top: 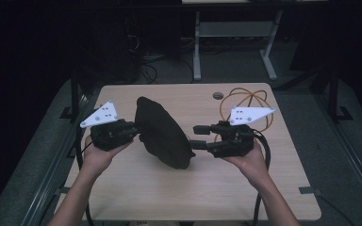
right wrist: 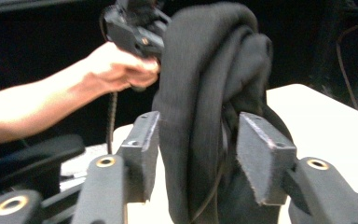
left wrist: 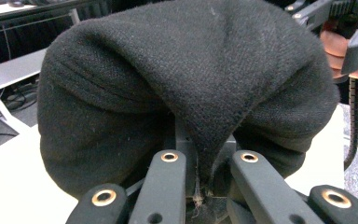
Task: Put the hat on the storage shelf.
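Here the black cloth (right wrist: 205, 116) hangs between the right tool's (right wrist: 198, 154) parted jaws.

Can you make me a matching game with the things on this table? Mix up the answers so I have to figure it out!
Things:
1. black cloth
2. orange cable
3. left gripper
4. right gripper

States:
A. coiled on the table's far right part
B. jaws apart, with cloth between them
C. hangs bunched between the two grippers
D. jaws pinched shut on a fold of cloth

Pairs: 1-C, 2-A, 3-D, 4-B
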`<state>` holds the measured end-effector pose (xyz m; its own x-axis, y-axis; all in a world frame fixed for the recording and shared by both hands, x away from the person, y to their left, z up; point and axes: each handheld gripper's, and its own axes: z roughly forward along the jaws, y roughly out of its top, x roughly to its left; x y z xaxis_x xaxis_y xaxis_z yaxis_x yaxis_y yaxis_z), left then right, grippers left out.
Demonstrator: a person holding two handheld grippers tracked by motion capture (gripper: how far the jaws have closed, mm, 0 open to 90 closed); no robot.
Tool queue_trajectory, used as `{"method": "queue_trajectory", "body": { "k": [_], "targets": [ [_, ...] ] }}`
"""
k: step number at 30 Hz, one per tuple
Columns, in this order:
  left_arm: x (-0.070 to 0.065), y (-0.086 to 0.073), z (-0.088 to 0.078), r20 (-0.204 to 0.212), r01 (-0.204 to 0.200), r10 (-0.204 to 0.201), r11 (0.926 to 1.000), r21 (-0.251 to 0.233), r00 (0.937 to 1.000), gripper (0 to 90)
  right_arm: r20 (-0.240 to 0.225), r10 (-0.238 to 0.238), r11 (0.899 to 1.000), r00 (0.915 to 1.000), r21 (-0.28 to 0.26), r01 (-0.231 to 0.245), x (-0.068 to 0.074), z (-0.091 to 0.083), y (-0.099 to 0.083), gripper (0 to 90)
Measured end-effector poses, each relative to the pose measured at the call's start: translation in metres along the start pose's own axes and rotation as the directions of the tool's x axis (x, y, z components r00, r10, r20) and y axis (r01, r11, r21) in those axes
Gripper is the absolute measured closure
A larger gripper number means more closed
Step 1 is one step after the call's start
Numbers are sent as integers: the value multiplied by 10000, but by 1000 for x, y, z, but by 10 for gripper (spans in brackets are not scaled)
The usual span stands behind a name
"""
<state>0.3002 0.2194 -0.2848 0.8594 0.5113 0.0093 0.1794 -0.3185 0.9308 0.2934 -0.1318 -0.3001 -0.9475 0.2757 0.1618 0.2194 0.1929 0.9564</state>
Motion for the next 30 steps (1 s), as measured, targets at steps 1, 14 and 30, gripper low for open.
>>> {"method": "queue_trajectory", "body": {
  "k": [1,14,30],
  "targets": [
    [1,1,0,-21,-18,18,10000,-14,10000,864,104,28,10000,9999,25,-29,0,-3,-3,465],
    [5,23,-4,-72,-108,107,9999,-82,9999,864,921,330,9949,9952,921,-415,1,-28,-45,342],
    [9,56,2,345,-365,368,9993,-96,9987,863,2314,713,9903,9702,1002,-967,11,-75,-103,290]
  ]
}}
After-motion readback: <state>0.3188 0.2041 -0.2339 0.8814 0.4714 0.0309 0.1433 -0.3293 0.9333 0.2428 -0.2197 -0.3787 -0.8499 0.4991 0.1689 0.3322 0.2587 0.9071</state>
